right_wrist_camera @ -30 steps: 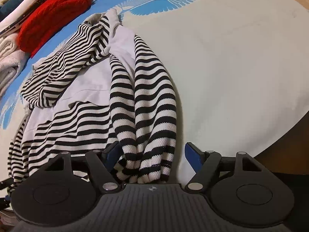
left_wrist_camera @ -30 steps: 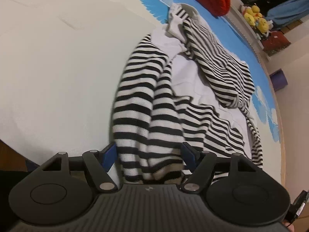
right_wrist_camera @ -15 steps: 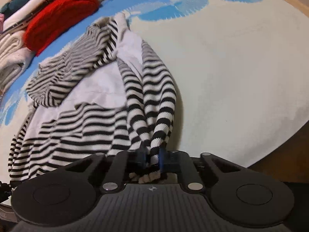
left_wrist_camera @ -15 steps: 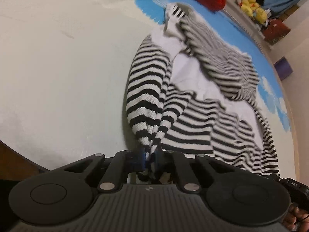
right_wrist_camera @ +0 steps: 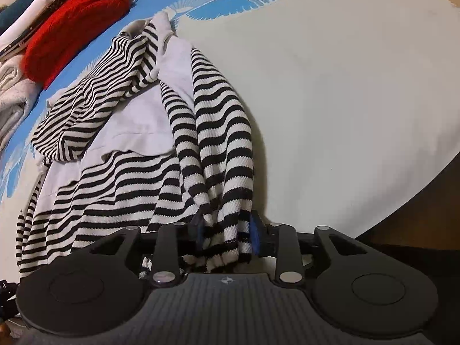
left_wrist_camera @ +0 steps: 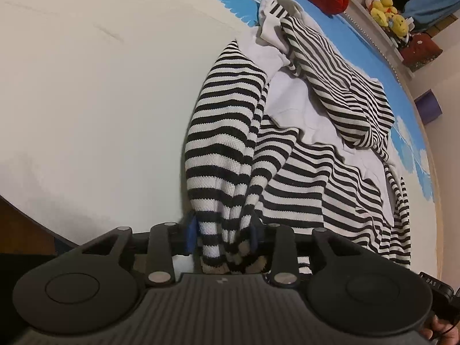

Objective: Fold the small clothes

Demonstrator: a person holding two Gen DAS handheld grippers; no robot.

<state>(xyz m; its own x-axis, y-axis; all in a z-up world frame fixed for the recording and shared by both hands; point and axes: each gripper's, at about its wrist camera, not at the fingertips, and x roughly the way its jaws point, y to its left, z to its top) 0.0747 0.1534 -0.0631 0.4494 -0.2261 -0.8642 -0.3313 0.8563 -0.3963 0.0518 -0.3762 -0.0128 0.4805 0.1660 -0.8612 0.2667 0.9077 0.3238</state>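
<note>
A black-and-white striped top (left_wrist_camera: 316, 178) lies crumpled on the pale bed cover (left_wrist_camera: 86, 100), its white inside showing. In the left wrist view its broad-striped sleeve (left_wrist_camera: 221, 149) runs down between the blue pads (left_wrist_camera: 190, 231) of my left gripper (left_wrist_camera: 222, 234). The jaws are opening and the bunched cuff still sits between them. In the right wrist view a broad-striped sleeve (right_wrist_camera: 221, 143) of the top (right_wrist_camera: 115, 184) likewise ends between the pads (right_wrist_camera: 255, 237) of my right gripper (right_wrist_camera: 227, 237), whose jaws are opening too.
A red knitted item (right_wrist_camera: 72, 28) and folded pale clothes (right_wrist_camera: 11, 97) lie at the far side of the blue-patterned cover. Yellow plush toys (left_wrist_camera: 388, 14) sit on a shelf beyond. The bed's edge (right_wrist_camera: 417, 201) drops off close to both grippers.
Both grippers closed on the striped sleeve ends, gathering the cloth, and have since spread their jaws partway again. Neither hand has shifted noticeably.
</note>
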